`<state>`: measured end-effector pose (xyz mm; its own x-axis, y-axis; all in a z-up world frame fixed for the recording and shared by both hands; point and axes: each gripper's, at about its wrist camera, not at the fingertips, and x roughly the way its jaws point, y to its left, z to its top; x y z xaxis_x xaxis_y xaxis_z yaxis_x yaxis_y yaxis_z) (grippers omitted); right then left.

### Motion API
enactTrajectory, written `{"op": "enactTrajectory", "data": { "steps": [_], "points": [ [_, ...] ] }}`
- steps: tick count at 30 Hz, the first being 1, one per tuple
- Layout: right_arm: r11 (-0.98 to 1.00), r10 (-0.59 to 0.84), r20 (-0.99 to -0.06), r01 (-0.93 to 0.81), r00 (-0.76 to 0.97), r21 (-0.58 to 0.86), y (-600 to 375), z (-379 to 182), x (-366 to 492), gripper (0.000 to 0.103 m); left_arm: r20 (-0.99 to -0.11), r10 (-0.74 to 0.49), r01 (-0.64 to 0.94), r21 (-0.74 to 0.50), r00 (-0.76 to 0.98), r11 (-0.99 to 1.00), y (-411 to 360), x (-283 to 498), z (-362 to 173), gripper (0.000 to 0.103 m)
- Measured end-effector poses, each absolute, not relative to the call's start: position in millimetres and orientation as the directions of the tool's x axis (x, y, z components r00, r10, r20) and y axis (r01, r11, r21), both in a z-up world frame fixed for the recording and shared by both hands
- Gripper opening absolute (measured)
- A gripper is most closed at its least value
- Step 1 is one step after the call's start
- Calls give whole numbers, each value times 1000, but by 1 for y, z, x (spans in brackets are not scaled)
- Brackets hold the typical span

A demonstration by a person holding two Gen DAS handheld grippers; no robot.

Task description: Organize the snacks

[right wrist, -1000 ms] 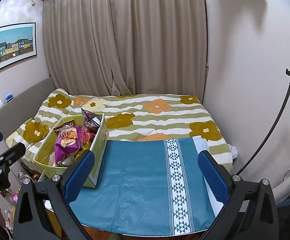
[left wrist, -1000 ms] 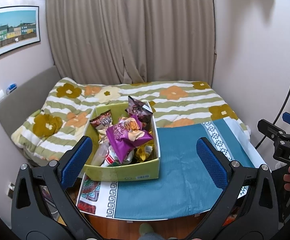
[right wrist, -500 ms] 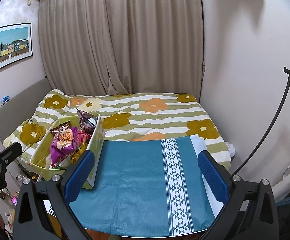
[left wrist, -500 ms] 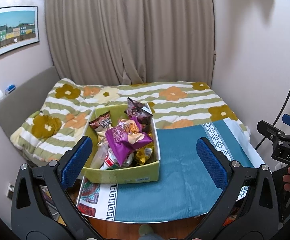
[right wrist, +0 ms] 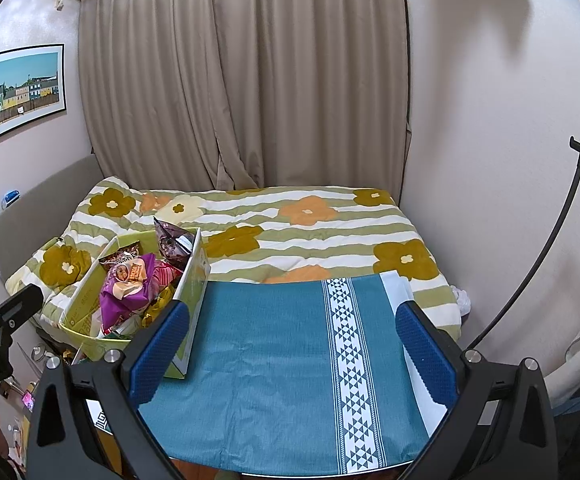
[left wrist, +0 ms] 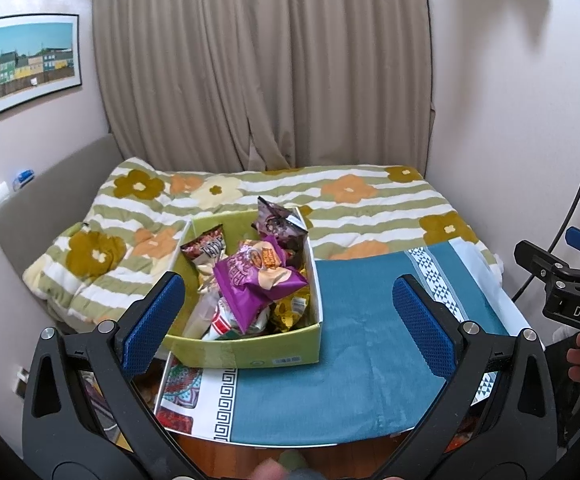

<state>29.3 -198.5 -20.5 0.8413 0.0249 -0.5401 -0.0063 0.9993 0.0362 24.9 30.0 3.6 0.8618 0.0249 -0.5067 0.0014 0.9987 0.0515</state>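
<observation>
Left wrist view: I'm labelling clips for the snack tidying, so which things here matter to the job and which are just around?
Job: green box, purple snack bag, dark snack bag, teal cloth.
Around: floral duvet, curtain, framed picture.

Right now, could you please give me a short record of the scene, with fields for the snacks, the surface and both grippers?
container: green box on the left of the blue cloth
contents: purple bag on top, dark bag at the far end, more packets beneath
left hand-held gripper: open, holding nothing
right hand-held gripper: open, holding nothing
behind: flowered blanket
</observation>
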Motion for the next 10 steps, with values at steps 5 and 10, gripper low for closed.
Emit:
{"op": "enactTrajectory", "data": {
  "steps": [5,10],
  "points": [
    [999,25,-539,-6,842,36,-198,-20,29,103,-499,28,-4,51,866,999,29,22,4,103],
    [999,24,-541,-6,840,35,-199,-20,31,103,-479,42,-13,63,877,998,30,18,6,103]
  ]
}}
